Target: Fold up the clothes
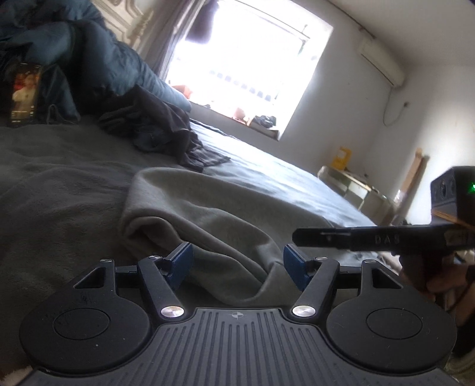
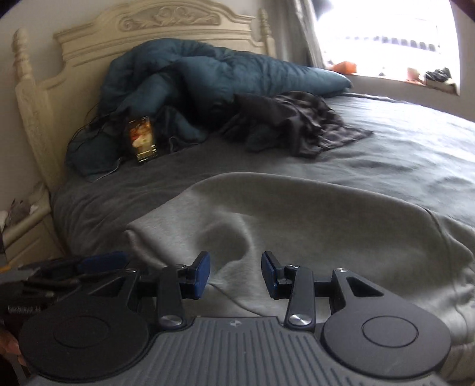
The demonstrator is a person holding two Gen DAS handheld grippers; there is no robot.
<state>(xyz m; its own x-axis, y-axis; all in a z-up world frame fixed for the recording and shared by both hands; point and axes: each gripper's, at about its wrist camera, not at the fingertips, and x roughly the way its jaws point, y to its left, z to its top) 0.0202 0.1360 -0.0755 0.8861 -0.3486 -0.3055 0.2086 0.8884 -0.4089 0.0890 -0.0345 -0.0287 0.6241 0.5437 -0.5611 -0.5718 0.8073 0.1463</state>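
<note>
Grey sweatshirt (image 2: 297, 213) fabric is seen spread and partly folded on the bed (image 2: 415, 154), on its dark grey cover, just in front of both grippers. A rounded fold runs along its far edge, and a deep crease dips toward the near side.

The left gripper (image 1: 236, 262) is held low over the garment's near edge, its jaws set wide apart with nothing gripped; cloth is seen below the gap, but the blue pads (image 1: 181, 261) are not pressed on it.

The right gripper (image 2: 236, 274) is held over the same garment, its jaws parted to a moderate gap and empty.

Farther back, a dark crumpled garment (image 2: 297, 121) lies apart from the sweatshirt, beside a teal duvet (image 2: 207, 74) heaped against the cream headboard (image 2: 148, 26). A lit phone (image 2: 142, 138) is propped against the duvet.
</note>
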